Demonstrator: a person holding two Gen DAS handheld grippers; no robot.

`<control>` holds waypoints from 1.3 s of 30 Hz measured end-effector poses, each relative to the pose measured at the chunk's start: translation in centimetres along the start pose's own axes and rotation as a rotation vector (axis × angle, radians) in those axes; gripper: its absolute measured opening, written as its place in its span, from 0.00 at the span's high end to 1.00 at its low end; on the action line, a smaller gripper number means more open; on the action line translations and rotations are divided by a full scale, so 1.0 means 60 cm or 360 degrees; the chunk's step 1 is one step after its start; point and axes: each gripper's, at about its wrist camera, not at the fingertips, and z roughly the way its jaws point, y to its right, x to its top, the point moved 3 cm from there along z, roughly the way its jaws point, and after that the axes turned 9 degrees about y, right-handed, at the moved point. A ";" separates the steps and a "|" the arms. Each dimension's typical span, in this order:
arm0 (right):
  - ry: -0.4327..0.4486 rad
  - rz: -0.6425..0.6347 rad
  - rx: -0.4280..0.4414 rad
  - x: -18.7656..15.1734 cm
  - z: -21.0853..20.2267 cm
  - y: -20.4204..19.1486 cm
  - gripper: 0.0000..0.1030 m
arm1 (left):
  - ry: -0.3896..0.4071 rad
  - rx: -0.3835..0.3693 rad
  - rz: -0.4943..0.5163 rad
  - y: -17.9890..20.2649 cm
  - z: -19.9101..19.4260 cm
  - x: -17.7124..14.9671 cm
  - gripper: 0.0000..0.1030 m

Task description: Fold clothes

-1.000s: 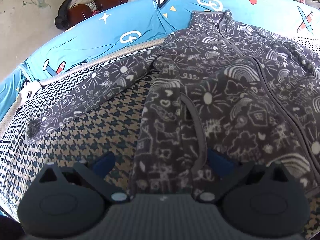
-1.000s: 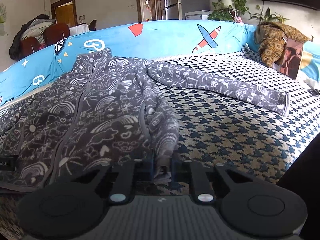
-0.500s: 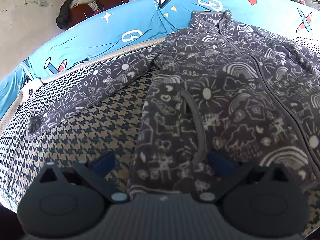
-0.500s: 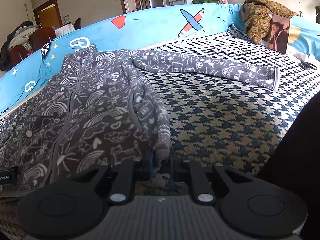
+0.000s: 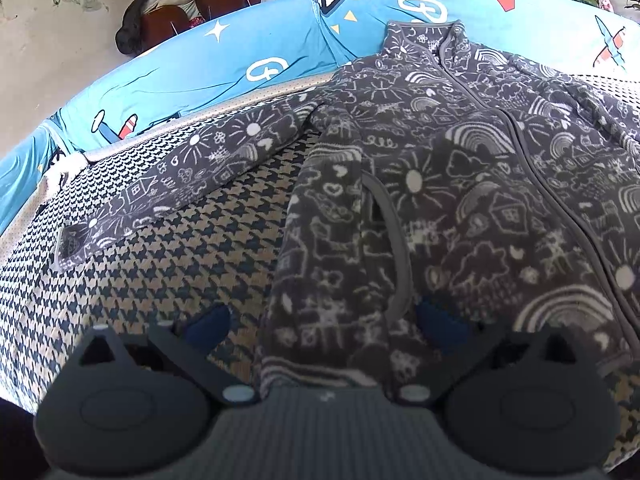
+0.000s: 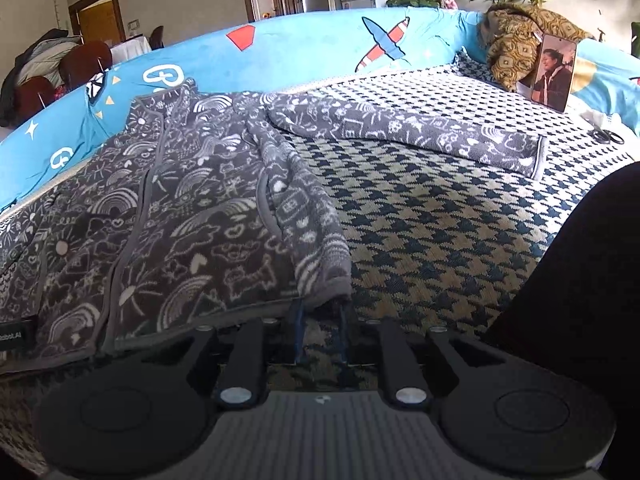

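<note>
A: How far along is the folding?

B: Barely started, I'd say. The grey fleece jacket (image 5: 460, 184) lies face up on the houndstooth cover (image 5: 160, 272) of the sofa, zipped, collar at twelve o'clock against the blue backrest (image 5: 240, 64). No fold has been laid in the body.

A: And the sleeves?

B: Both are spread out. In the left wrist view one sleeve (image 5: 176, 184) runs off toward nine o'clock; in the right wrist view the other sleeve (image 6: 408, 132) stretches toward two o'clock. Neither is tucked in.

A: What are the grippers doing?

B: The right gripper (image 6: 320, 320) is pinched together on the jacket's bottom corner (image 6: 324, 272), and that edge is bunched and raised off the cover. The left gripper (image 5: 324, 324) stands wide apart, its blue pads on either side of the hem (image 5: 320, 372) at six o'clock; I see no pad pressing the cloth.

A: So what's left?

B: Nearly everything, as I judge it: the left side has to be gripped, the sleeves brought in, the body folded over. The lifted corner on the right looks like the only step under way.
</note>
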 end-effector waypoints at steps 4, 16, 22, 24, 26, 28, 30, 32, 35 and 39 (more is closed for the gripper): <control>0.0066 -0.0032 -0.0001 0.004 -0.012 -0.005 0.82 | 0.0009 0.0004 0.0006 0.002 0.000 -0.001 0.00; 0.0147 -0.0157 0.0140 0.011 -0.017 -0.044 0.82 | 0.0021 0.0010 0.0019 0.002 -0.001 -0.002 0.00; 0.0104 -0.0244 0.0360 0.020 -0.005 -0.086 0.82 | 0.0027 0.0014 0.0025 0.003 -0.002 -0.003 0.00; 0.0056 -0.0271 0.0447 0.026 0.006 -0.100 0.80 | 0.0030 0.0015 0.0027 0.004 -0.002 -0.003 0.00; 0.0007 -0.0278 0.0519 0.032 0.021 -0.112 0.80 | 0.0032 0.0016 0.0028 0.004 -0.002 -0.003 0.00; -0.0045 -0.0276 0.0551 0.035 0.037 -0.120 0.78 | 0.0034 0.0018 0.0027 0.004 -0.002 -0.003 0.00; -0.0092 -0.0287 0.0545 0.035 0.053 -0.128 0.77 | 0.0035 0.0020 0.0025 0.005 -0.002 -0.004 0.00; -0.0122 -0.0298 0.0536 0.030 0.065 -0.133 0.76 | 0.0034 0.0021 0.0022 0.005 -0.001 -0.004 0.00; -0.0131 -0.0289 0.0531 0.025 0.071 -0.136 0.70 | 0.0025 0.0019 -0.0001 0.003 -0.001 -0.004 0.00; -0.0136 -0.0258 0.0564 0.021 0.072 -0.140 0.52 | 0.0023 0.0022 -0.0017 0.003 0.000 -0.005 0.00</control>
